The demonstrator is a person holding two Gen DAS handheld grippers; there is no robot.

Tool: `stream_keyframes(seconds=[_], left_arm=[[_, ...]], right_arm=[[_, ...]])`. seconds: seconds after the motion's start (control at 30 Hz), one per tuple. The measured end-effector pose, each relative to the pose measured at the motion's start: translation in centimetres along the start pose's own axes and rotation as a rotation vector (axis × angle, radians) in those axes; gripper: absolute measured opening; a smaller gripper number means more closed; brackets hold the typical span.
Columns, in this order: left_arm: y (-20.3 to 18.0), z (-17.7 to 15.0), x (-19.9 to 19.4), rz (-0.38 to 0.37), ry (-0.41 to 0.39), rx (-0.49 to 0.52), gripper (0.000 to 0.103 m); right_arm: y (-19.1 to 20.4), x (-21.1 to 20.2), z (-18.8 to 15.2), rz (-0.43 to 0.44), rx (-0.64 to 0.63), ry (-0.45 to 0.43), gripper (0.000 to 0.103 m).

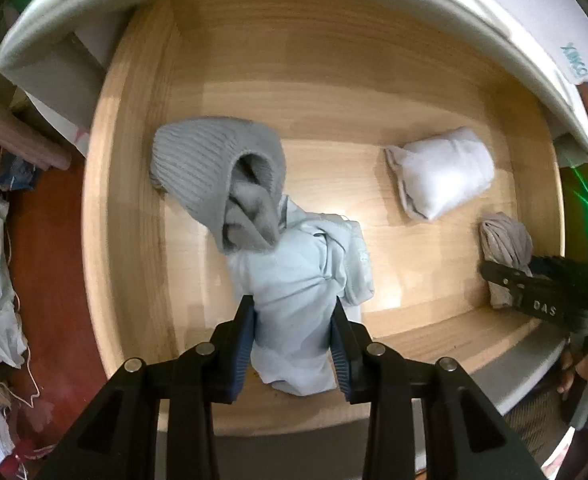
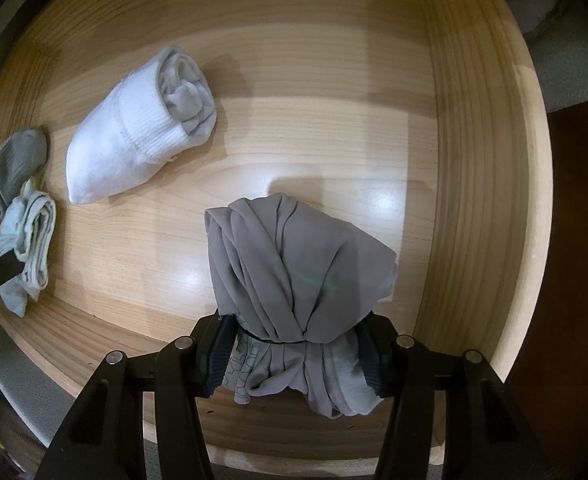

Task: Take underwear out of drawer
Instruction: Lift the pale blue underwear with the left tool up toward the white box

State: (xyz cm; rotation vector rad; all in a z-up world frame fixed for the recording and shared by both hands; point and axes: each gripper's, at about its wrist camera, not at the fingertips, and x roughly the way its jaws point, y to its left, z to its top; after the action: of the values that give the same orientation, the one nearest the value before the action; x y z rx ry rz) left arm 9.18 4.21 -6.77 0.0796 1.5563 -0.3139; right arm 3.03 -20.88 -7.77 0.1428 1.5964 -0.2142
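Lower end of pale blue underwear [image 1: 294,320] hidden behind left gripper [image 1: 294,344], blurry too. Left fingers [image 1: 244,344] pinched tight on bundle, long axis running away from camera toward grey ribbed sock [image 1: 210,164] it touches. Right gripper [image 2: 297,356] clamped on grey underwear [image 2: 294,264], bunched, standing up from pinch, near drawer [image 2: 473,160] right wall. White sock roll [image 2: 134,136] lies between, apart.

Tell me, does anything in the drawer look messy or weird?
A little. The grey ribbed sock roll lies partly on top of the pale blue underwear that the left gripper is clamping, so it might get dragged along. The white sock roll lies neatly apart. Nothing looks torn or spilled.
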Motion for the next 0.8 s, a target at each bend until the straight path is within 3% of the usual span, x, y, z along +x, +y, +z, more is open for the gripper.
stream_keyframes(seconds=[0.3, 0.8], left_arm=[[-0.6, -2.6, -2.6, -0.003, -0.034, 0.033, 0.035], [-2.0, -3.5, -5.5, -0.01, -0.101, 0.056, 0.035]], right_arm=[[0.2, -0.1, 0.1, 0.002, 0.0, -0.007, 0.051], [1.2, -0.6, 0.2, -0.033, -0.007, -0.02, 0.051]])
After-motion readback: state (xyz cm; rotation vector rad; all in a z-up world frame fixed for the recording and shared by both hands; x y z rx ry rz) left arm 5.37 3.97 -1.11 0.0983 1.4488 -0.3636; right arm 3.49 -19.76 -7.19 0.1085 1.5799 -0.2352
